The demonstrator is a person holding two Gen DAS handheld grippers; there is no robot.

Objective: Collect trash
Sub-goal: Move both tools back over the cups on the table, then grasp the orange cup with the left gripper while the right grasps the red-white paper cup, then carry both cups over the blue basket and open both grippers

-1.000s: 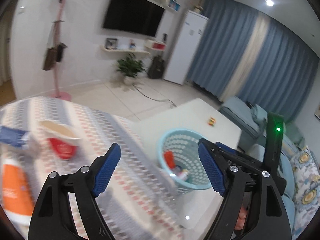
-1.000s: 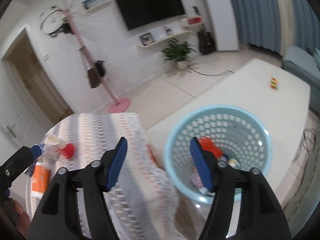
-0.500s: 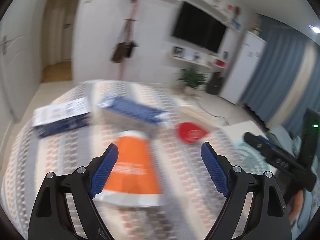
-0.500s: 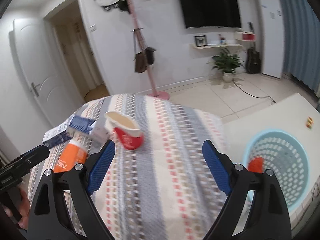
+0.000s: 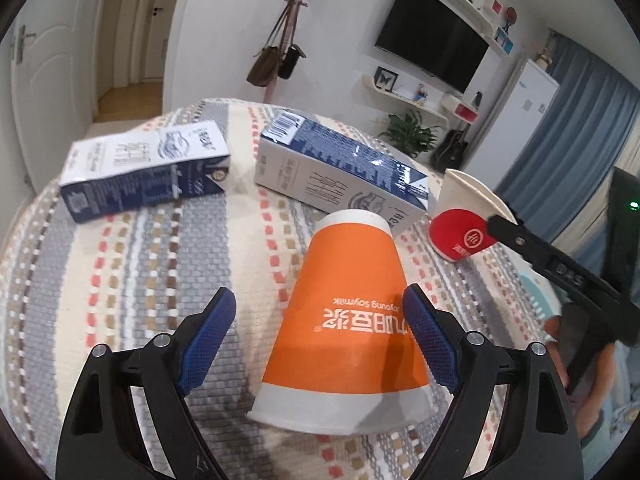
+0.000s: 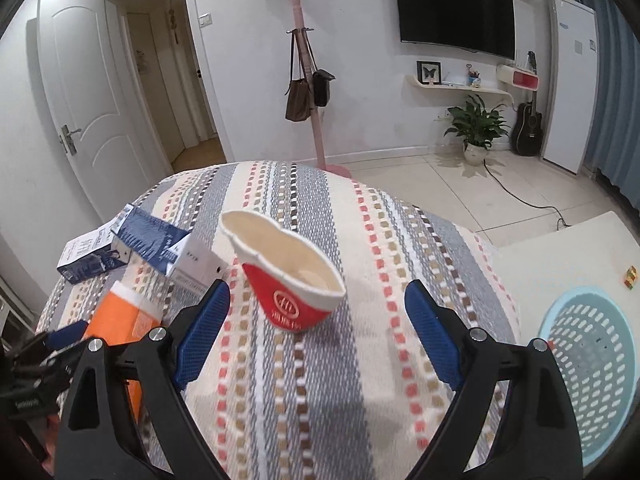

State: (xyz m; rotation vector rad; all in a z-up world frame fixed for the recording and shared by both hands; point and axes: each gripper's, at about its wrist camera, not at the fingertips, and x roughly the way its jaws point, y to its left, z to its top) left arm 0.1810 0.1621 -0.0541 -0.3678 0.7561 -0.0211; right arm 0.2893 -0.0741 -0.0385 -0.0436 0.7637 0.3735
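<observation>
your left gripper (image 5: pixel 318 330): fingers spread wide, orange paper cup (image 5: pixel 348 316) lying on its side between them, pads not pressing it. your right gripper (image 6: pixel 316 322): fingers spread wide, nothing held, crushed red-and-white cup (image 6: pixel 290 280) on striped desk (image 6: pixel 340 380) just ahead, inside looks empty. two blue-white cartons (image 5: pixel 144 170) (image 5: pixel 340 172) flat behind cups. light blue mesh basket (image 6: pixel 596 364) at lower right, beside desk; contents cannot tell.
</observation>
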